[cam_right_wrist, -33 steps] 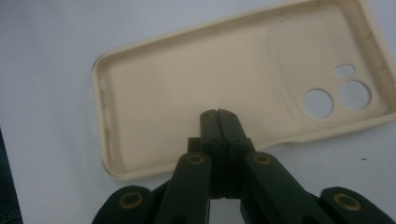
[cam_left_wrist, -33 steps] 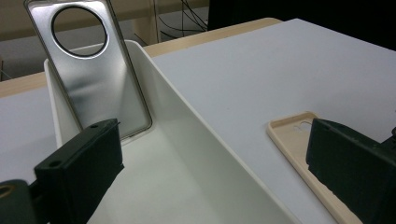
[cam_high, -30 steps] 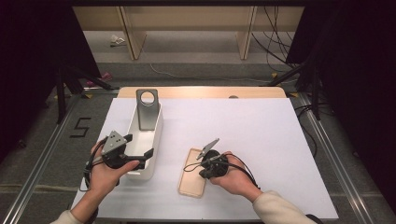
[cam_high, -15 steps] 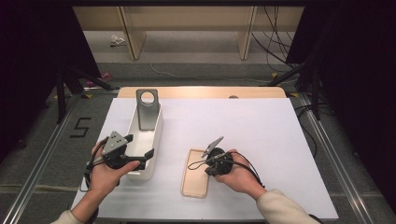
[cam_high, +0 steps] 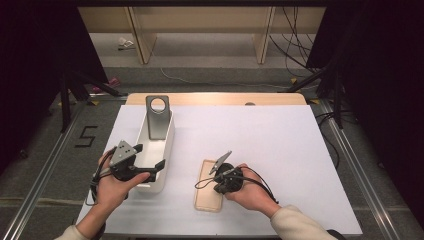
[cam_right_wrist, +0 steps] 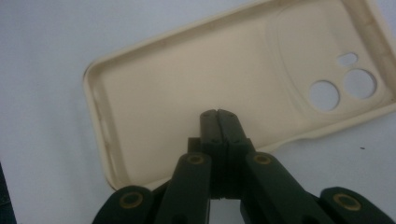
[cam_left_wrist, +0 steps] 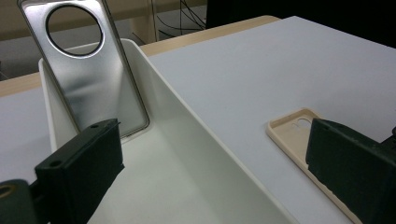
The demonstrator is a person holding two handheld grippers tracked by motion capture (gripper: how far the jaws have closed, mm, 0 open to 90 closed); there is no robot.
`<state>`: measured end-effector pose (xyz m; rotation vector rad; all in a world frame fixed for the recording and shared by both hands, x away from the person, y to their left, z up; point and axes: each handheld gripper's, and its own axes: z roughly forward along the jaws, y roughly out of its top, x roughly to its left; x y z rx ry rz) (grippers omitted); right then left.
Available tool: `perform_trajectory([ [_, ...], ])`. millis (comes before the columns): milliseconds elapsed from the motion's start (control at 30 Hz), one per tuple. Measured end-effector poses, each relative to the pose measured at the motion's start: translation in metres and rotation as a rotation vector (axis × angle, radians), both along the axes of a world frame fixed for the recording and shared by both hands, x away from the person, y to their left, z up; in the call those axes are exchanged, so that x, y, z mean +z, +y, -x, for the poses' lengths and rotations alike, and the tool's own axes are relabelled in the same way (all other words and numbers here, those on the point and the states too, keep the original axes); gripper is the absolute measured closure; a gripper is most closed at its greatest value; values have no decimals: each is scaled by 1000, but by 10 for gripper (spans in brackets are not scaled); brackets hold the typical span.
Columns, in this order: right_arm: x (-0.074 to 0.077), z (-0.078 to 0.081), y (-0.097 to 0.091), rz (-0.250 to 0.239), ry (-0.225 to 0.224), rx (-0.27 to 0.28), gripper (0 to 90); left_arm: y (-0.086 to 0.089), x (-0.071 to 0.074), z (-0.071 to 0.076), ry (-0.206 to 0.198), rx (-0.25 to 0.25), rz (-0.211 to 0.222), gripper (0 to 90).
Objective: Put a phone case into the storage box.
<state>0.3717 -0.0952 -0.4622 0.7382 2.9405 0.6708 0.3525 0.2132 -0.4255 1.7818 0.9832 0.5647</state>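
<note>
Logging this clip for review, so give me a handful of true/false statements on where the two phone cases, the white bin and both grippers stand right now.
1. The silver phone case stands propped inside the white bin. True.
2. The beige phone case lies inside the bin. False: it lies flat on the white table sheet, beside the bin.
3. The right gripper has its jaws pressed together above the beige case. True.
4. The left gripper is shut on the silver case. False: its jaws stand wide apart at the bin's near end, holding nothing.
5. The beige case lies with its hollow side up. True.
</note>
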Motion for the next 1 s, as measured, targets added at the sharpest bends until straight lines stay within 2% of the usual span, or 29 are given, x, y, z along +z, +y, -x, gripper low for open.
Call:
perform_trajectory([
  [333, 2, -2, -4, 14, -18, -2, 900, 0, 0, 0, 0, -2, -5, 33],
  [433, 7, 0, -3, -12, -45, 47, 760, 0, 0, 0, 0, -4, -5, 33],
  [533, 10, 3, -1, -16, -72, 91, 648, 0, 0, 0, 1, -4, -4, 35],
  [633, 11, 6, 3, 7, -59, 133, 477, 0, 0, 0, 1, -6, -5, 35],
  [733, 10, 8, 5, 27, -36, 167, 368, 0, 0, 0, 2, -6, -5, 35],
  [833, 11, 12, 8, 54, -44, 187, 285, 0, 0, 0, 2, -7, -4, 35],
  [1000, 12, 16, 13, 105, -43, 215, 230, 0, 0, 1, 0, -8, -5, 35],
])
